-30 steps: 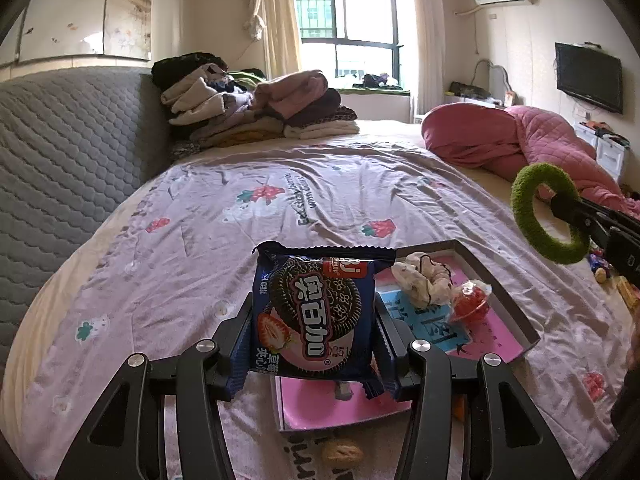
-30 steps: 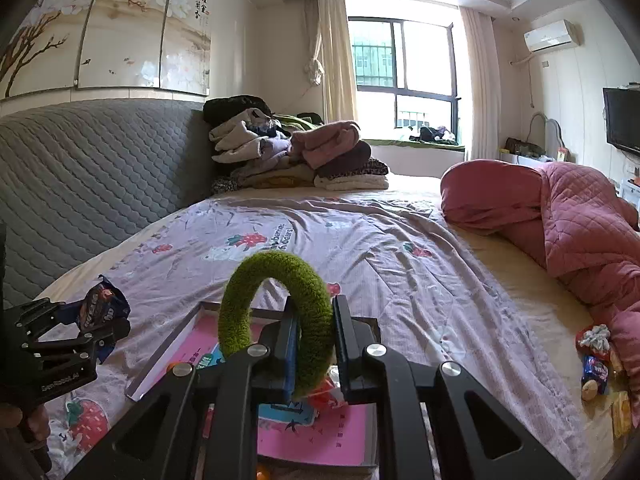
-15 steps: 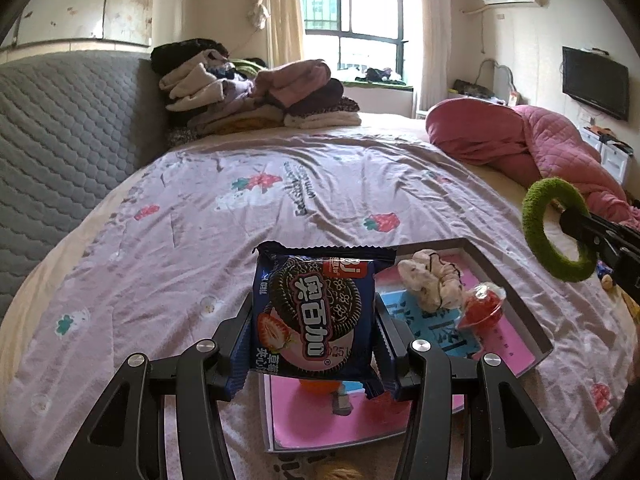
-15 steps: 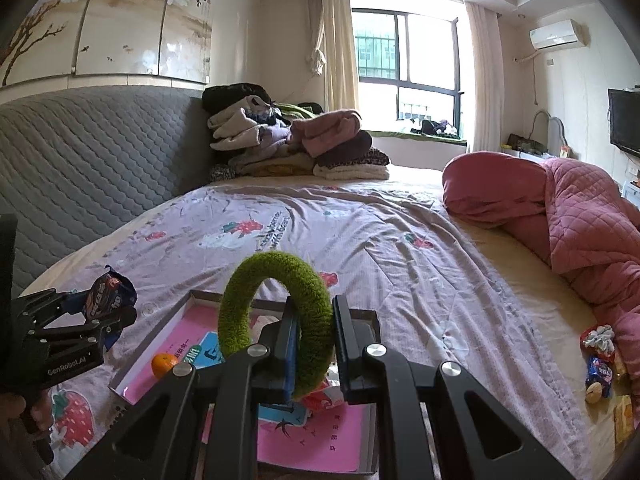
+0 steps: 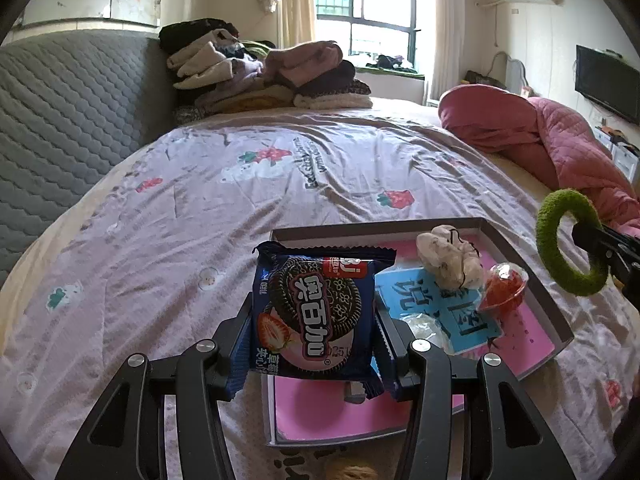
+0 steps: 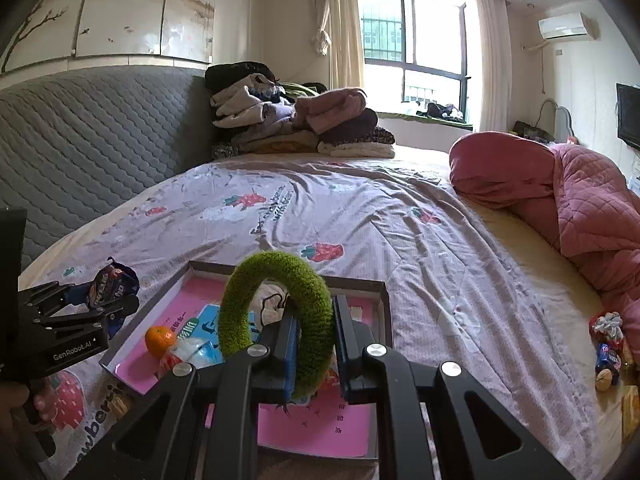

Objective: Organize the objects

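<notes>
- Blue foil first: our left tongs (image 5: 316,344) are pinching the cookie packet (image 5: 315,318) by its two side edges, so it stands upright between them with its printed face toward the camera.
- Green and fuzzy on the other side: our right tongs (image 6: 314,344) are clamped on the green ring (image 6: 280,316), which stands on edge with its hole facing across the bed.
- Straight below and just ahead of both lies the shallow tray (image 5: 532,280) with its pink floor, sitting on the strawberry bedsheet (image 5: 200,240).
- We're hovering the packet over the tray's near left corner, and the pink floor under it looks bare.
- Already in the tray: a cream cloth bundle (image 5: 450,260), a red jelly cup (image 5: 504,288), and a small orange (image 6: 159,340).
- We judge the left hand nearer its drop; the packet's long axis is vertical, so lowering would stand it up unless we tip it flat.
- More snacks (image 6: 608,344) wait near the pink quilt (image 6: 560,192), well apart from the tray.
</notes>
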Tool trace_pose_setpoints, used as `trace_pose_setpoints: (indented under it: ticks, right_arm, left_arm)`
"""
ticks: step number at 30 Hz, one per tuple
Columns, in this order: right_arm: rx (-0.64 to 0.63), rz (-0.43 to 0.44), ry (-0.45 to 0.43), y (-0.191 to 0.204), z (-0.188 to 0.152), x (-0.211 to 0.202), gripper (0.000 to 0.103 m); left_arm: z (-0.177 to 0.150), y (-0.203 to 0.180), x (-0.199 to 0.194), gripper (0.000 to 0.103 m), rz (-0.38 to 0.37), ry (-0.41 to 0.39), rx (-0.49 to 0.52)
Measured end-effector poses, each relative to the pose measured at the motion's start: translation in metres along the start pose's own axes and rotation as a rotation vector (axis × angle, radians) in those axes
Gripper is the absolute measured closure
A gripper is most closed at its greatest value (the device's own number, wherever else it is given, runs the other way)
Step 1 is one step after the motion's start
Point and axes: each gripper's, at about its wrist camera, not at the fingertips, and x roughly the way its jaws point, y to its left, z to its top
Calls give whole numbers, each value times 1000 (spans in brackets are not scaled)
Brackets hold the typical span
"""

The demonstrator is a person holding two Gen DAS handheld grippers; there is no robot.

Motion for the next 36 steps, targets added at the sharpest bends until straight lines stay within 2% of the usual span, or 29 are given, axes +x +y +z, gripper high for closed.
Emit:
trace_pose_setpoints:
  ticks: [8,36]
  right_arm:
    - [7,-10,43,-5,-11,11,87]
    - [27,6,111,-8,-25,25,87]
  left_arm:
    - [-9,0,9,50,-5,20,-8]
    - [-30,-6,23,50,-11,51,1]
